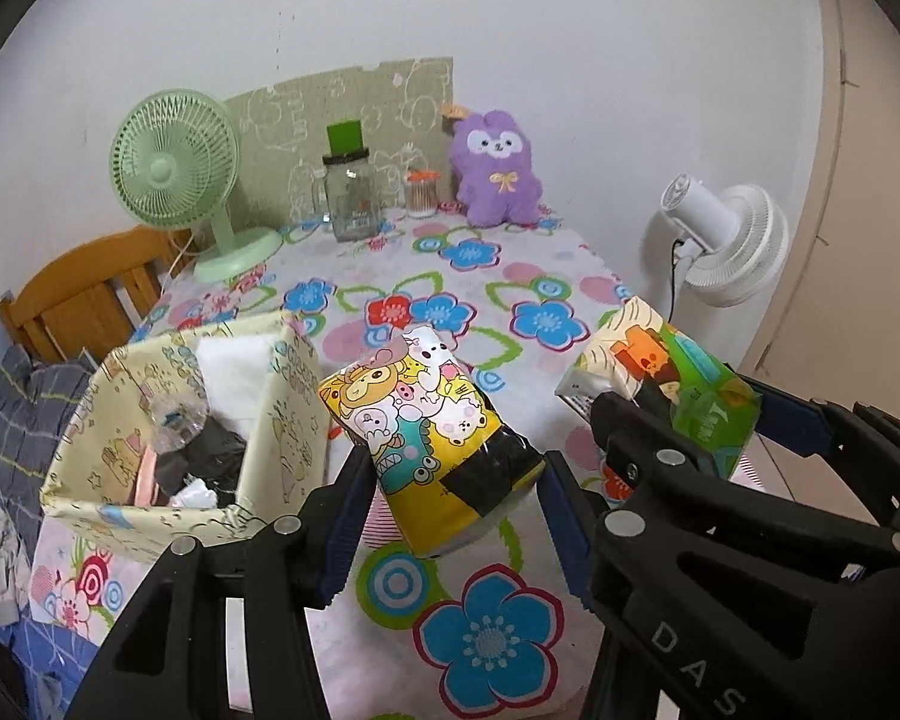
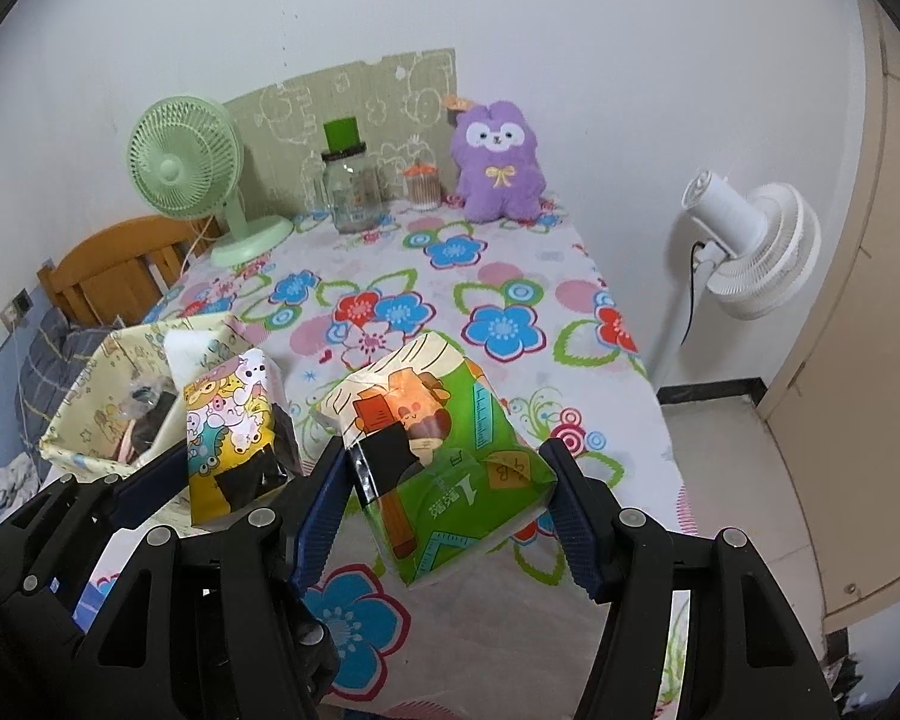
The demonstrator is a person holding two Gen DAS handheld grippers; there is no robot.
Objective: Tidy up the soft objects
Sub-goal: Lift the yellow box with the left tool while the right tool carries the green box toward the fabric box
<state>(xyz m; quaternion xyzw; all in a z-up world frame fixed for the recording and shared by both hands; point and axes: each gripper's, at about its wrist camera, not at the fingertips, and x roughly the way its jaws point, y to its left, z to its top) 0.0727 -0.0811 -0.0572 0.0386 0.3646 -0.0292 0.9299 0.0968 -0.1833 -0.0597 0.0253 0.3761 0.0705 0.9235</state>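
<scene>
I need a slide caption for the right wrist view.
Right gripper holds a green tissue pack above the floral tablecloth.

Left black two-finger gripper with blue pads (image 1: 450,516) angled downward, jaws clamped on a yellow cartoon-printed soft tissue pack (image 1: 432,438) — lifted off the surface. Right black two-finger gripper with blue pads (image 2: 447,510) alongside, same downward tilt, squeezing a green cartoon-printed soft tissue pack (image 2: 444,474) — also aloft.
</scene>
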